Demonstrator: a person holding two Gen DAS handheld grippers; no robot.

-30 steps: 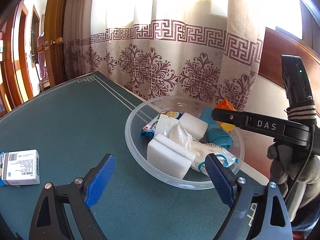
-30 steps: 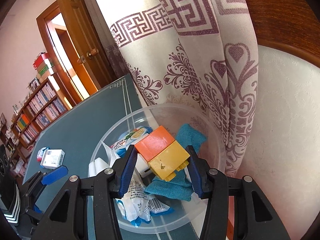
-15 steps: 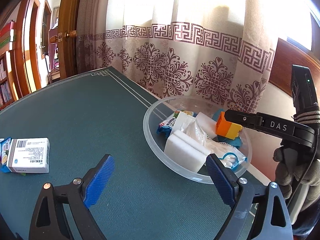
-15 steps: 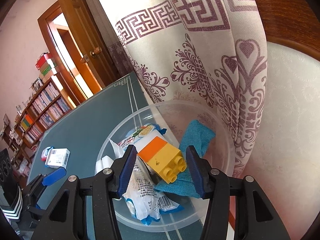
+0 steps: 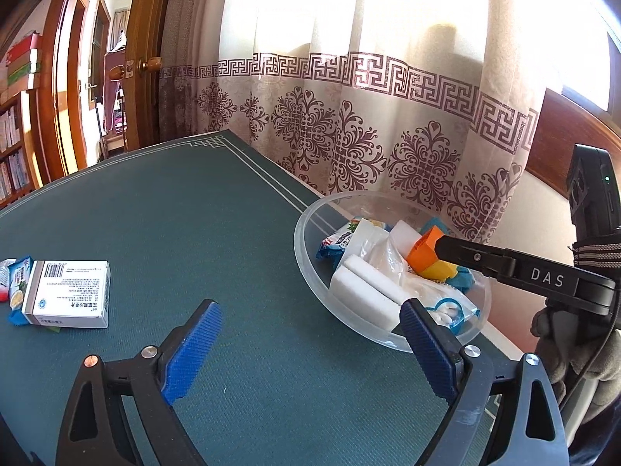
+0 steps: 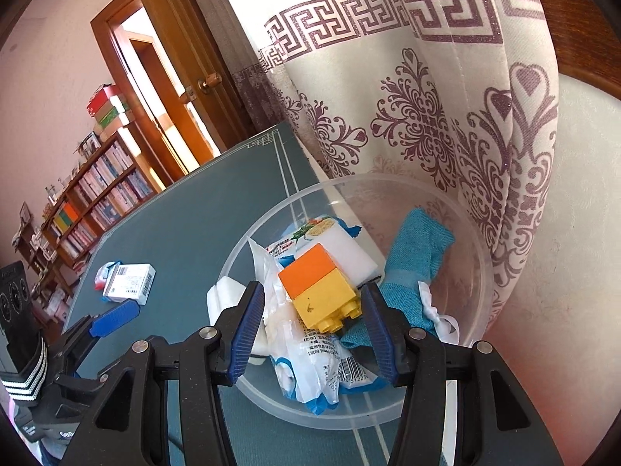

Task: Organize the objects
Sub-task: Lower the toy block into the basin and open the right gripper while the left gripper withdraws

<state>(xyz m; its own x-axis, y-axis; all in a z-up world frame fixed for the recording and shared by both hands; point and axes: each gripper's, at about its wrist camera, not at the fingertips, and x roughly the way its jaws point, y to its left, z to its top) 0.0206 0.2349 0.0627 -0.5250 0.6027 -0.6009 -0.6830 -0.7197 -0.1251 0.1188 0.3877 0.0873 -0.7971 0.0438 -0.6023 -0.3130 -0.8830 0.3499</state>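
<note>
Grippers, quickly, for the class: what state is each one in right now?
Left gripper: open, holding nothing.
Right gripper: open; the orange-and-yellow block lies loose between its pads.

A clear bowl (image 6: 479,272) holds white sponges (image 5: 365,287), snack packets (image 6: 310,353), a teal cloth (image 6: 415,256) at its 2 o'clock side, and an orange-and-yellow block (image 6: 318,287) lying tilted on top, studs toward 5 o'clock. A white box (image 5: 68,293) lies flat on the tabletop (image 5: 194,233), well apart at the bowl's 9 o'clock, over a blue packet (image 5: 17,275).
</note>
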